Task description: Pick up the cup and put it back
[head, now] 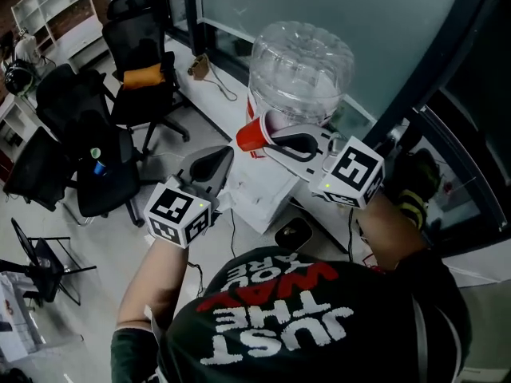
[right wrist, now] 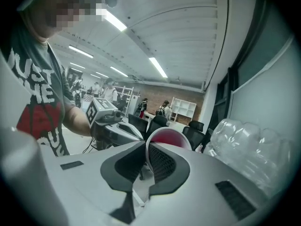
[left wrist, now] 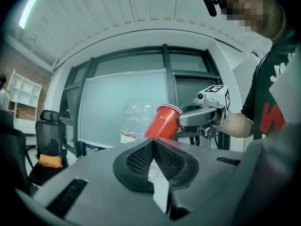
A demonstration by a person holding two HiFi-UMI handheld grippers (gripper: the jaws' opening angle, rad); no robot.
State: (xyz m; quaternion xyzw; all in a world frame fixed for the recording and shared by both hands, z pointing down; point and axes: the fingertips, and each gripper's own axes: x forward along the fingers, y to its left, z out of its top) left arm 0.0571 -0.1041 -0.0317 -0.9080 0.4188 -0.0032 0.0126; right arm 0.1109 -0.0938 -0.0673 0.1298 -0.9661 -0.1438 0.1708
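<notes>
The red plastic cup [head: 254, 134] is up in the air, held by the right gripper [head: 271, 136]. It is tipped over on its side, with its open mouth turned toward that gripper. The cup is just beside the big clear plastic water bottle [head: 302, 66] and above the white water machine [head: 259, 190] that the bottle sits on.

In the right gripper view, the right gripper [right wrist: 146, 147] has its two jaws squeezed on the cup's white rim, one jaw inside the cup [right wrist: 167, 138] and one outside. The bottle [right wrist: 249, 145] is off to the side.

The left gripper [head: 219, 159] is near the cup, lower down, and does not touch it. In the left gripper view, the jaws of the left gripper [left wrist: 153, 142] are pressed together at the tips with nothing between them. The cup [left wrist: 162, 121] shows past them, tilted, in front of the bottle [left wrist: 134, 121]. The right gripper [left wrist: 181, 119] holds its rim.

Black office chairs [head: 140, 78] stand on the floor farther away
</notes>
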